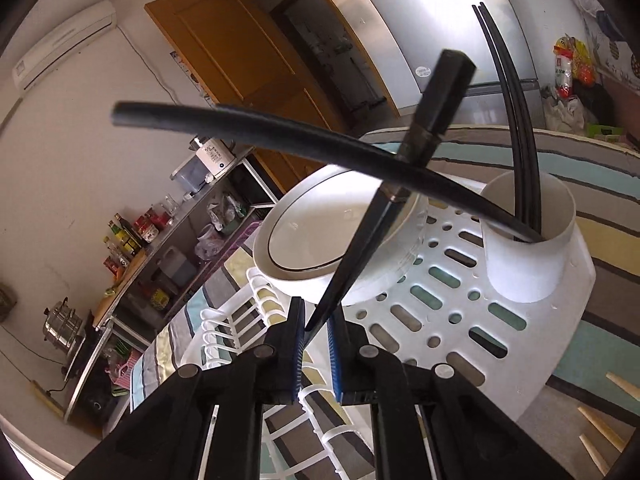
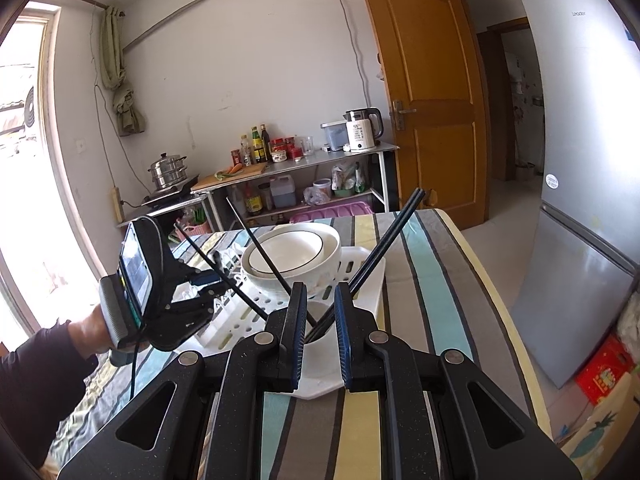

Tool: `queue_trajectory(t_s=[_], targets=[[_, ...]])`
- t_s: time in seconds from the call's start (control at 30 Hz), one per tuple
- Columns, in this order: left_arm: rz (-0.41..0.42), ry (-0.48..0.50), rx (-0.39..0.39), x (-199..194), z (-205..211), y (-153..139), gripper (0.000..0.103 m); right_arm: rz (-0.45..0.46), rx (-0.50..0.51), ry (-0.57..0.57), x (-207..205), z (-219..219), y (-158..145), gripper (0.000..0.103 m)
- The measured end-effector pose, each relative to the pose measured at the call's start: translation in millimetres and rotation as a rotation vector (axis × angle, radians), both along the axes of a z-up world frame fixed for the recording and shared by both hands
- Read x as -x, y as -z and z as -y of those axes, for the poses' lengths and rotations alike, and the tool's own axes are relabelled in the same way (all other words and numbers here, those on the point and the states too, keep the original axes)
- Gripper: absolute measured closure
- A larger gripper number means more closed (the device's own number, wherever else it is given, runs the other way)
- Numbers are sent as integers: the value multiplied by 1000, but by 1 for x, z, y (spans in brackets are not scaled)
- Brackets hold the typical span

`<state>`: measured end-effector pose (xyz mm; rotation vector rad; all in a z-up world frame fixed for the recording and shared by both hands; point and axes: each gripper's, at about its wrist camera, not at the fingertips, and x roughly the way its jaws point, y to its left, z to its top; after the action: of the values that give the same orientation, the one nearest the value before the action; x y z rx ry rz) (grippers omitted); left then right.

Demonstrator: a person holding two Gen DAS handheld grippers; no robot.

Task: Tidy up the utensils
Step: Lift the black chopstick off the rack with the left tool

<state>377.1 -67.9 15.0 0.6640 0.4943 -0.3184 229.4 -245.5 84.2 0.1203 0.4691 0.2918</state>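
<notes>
A white drainer rack (image 1: 460, 292) on the striped table holds stacked white bowls (image 1: 320, 236) and a white cup (image 1: 528, 256). Two black chopsticks (image 1: 516, 120) stand in the cup and a third (image 1: 248, 128) leans out of it to the left. My left gripper (image 1: 316, 316) is shut on the thin end of another black chopstick (image 1: 436, 108), which slants up over the bowls. From the right wrist, the left gripper (image 2: 212, 280) sits left of the bowls (image 2: 296, 260). My right gripper (image 2: 320, 292) is open and empty, just in front of the cup (image 2: 320, 356).
A person's hand (image 2: 84, 332) in a dark sleeve holds the left gripper. Pale wooden chopsticks (image 1: 600, 424) lie on the tablecloth right of the rack. Behind the table are a steel shelf (image 2: 304, 164) with bottles and a kettle, a wooden door and a grey fridge (image 2: 584, 200).
</notes>
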Motion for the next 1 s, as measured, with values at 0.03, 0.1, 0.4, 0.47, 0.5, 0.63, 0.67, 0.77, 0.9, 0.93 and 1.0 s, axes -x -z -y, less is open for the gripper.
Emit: queue_trajectory(t_s=[0.03, 0.1, 0.4, 0.47, 0.5, 0.63, 0.67, 0.77, 0.9, 0.93, 1.0], targets=[[9, -2, 13, 2, -1, -5, 94, 0, -2, -1, 1, 0, 0, 88], [26, -6, 35, 6, -2, -15, 96, 0, -5, -3, 2, 0, -1, 88], [110, -17, 132, 20, -11, -61, 98, 9, -2, 2, 10, 3, -6, 89], [126, -23, 137, 22, -15, -66, 98, 9, -3, 4, 10, 4, -6, 88], [131, -31, 135, 23, -17, -67, 98, 8, -5, 5, 10, 4, -6, 88], [148, -42, 118, 31, -18, -69, 98, 4, -8, 5, 10, 4, -5, 88], [147, -40, 126, 34, -19, -71, 98, 4, -8, 4, 10, 4, -5, 88], [161, -39, 155, 41, -24, -80, 98, 4, -9, 0, 11, 3, -5, 88], [180, -34, 214, 63, -32, -96, 98, 4, -13, -17, 14, 0, -6, 89], [185, -39, 228, 68, -37, -99, 98, 4, -13, -21, 15, -1, -6, 88], [178, -44, 274, 78, -48, -104, 98, 2, -12, -30, 16, -3, -6, 88]])
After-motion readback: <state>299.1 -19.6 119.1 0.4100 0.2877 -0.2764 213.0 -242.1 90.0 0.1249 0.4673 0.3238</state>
